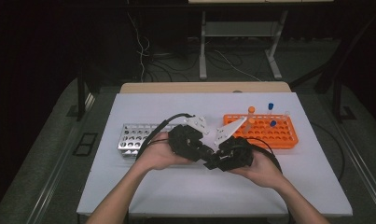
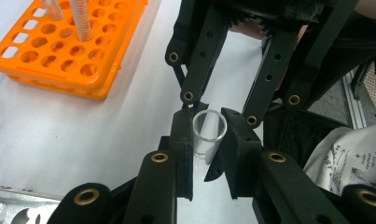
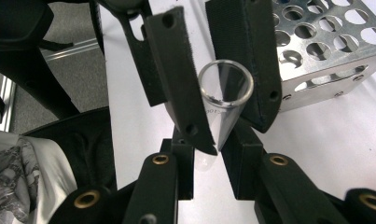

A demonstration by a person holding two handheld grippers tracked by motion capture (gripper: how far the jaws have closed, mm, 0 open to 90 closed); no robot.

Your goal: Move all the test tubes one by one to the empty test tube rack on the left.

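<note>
Both grippers meet over the white table (image 1: 176, 186), just in front of the gap between the metal tube rack (image 1: 134, 136) and the orange tube rack (image 1: 269, 132), and a clear open-topped test tube (image 2: 209, 135) is held between them. In the left gripper view the left gripper (image 2: 206, 154) has its jaws drawn in on either side of the tube's body, the pads touching or all but touching the glass, with the open rim facing the camera. In the right gripper view the right gripper (image 3: 209, 156) is closed on the lower part of the same test tube (image 3: 224, 93), while the other gripper's jaws flank its upper part. So the step in hand looks like a hand-over of the tube from one gripper to the other; which side is giving and which receiving cannot be read from this moment. The orange rack carries a few capped tubes (image 1: 271, 108) at its far side; the metal rack's visible holes look empty. The next move calls for one gripper to hold a firm clamp before the other lets go, releasing slowly so the smooth tube does not slip or tilt, then carrying it upright toward a rack hole.
</note>
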